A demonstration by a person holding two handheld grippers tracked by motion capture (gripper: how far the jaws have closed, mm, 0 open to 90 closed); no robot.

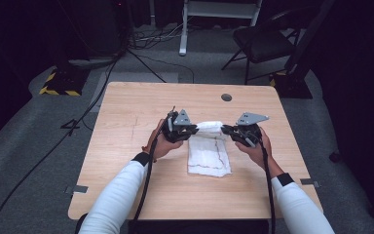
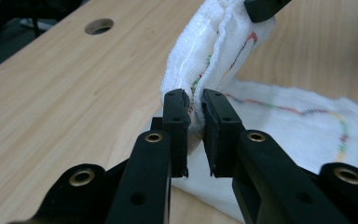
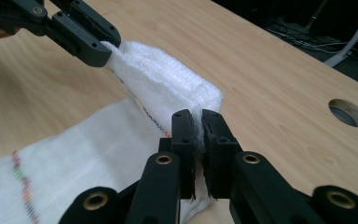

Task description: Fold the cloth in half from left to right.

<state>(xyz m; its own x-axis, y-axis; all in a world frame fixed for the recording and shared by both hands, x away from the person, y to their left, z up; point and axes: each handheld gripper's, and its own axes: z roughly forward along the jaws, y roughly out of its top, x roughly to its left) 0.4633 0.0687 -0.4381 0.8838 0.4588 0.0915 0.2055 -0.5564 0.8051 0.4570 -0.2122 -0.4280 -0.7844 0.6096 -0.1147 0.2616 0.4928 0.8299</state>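
A white towel (image 1: 209,157) with a thin coloured stitched line lies in the middle of the wooden table (image 1: 126,146). Its far edge is lifted off the wood into a folded ridge. My left gripper (image 1: 195,129) is shut on the left end of that ridge; in the left gripper view the cloth (image 2: 214,51) is pinched between the pads at the left gripper (image 2: 196,100). My right gripper (image 1: 225,130) is shut on the right end, with the towel (image 3: 163,84) bunched at the right gripper (image 3: 197,119). Each gripper view also shows the other gripper's tip on the cloth.
A round cable hole (image 1: 226,97) sits in the table's far edge, right of centre. Beyond the table stand a dark chair (image 1: 263,41), a white frame leg (image 1: 183,29) and a yellow-and-black striped base (image 1: 58,84). Cables trail over the grey floor at the left.
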